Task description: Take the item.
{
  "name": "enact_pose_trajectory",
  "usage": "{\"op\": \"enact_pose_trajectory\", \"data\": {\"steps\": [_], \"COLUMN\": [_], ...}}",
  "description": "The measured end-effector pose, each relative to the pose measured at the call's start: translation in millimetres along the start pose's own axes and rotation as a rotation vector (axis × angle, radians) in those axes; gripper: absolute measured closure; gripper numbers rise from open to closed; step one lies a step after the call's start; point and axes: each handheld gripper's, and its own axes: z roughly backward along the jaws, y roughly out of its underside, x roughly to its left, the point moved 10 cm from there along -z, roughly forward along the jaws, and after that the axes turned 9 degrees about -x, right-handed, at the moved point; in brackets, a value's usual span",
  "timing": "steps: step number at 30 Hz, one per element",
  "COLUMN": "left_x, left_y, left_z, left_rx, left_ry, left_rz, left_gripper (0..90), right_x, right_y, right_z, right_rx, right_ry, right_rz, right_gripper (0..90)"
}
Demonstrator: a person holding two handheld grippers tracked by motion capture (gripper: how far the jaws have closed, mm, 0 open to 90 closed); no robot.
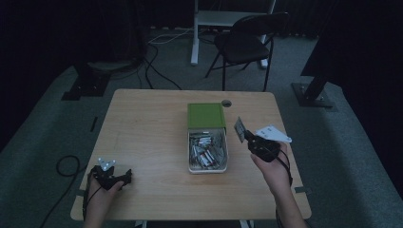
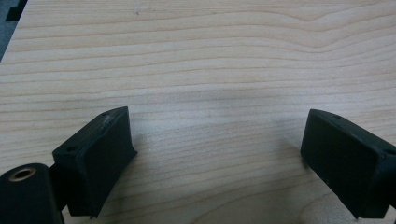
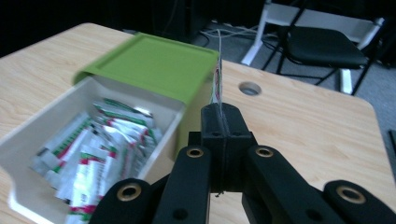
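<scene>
The wooden table [image 1: 152,123] carries a white box [image 1: 207,167] of packets, its green lid [image 1: 206,115] slid back. My right gripper [image 1: 246,136] pinches one flat packet [image 1: 240,128] (seen edge-on) above the tabletop, just right of the box. My left gripper [image 2: 217,154] rests spread, empty.

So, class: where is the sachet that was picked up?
In the high view, the sachet is pinched in the right gripper, above the table just right of the open drawer box.
</scene>
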Motion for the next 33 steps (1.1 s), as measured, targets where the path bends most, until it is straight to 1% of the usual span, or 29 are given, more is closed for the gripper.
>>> {"op": "enact_pose_trajectory", "data": {"steps": [9, 11, 16, 25, 29, 33], "left_x": [0.0, 0.0, 0.0, 0.0, 0.0, 0.0], "left_y": [0.0, -0.1, 0.0, 0.0, 0.0, 0.0], "left_z": [0.1, -0.1, 0.0, 0.1, 0.1, 0.1], "left_rx": [0.001, -0.001, 0.001, 0.001, 0.001, 0.001], "left_ry": [0.0, 0.0, 0.0, -0.001, 0.0, -0.001], "left_rz": [0.0, 0.0, 0.0, 0.0, 0.0, 0.0], "left_gripper": [9.8, 9.8, 9.8, 9.8, 9.8, 9.8], "right_x": [-32.9, -38.8, -58.6, -93.2, -104.3, -110.0], "right_y": [28.4, 35.5, 53.6, 88.8, 102.0, 112.5], "right_z": [2.1, 2.6, 4.8, 6.7, 7.5, 8.0], "right_rx": [0.032, 0.047, 0.07, 0.139, 0.164, 0.187], "right_ry": [0.066, 0.075, 0.111, 0.184, 0.217, 0.239], "right_rz": [-0.029, -0.028, -0.049, -0.07, -0.066, -0.056], "right_gripper": [90.0, 90.0, 90.0, 90.0, 90.0, 90.0]}}
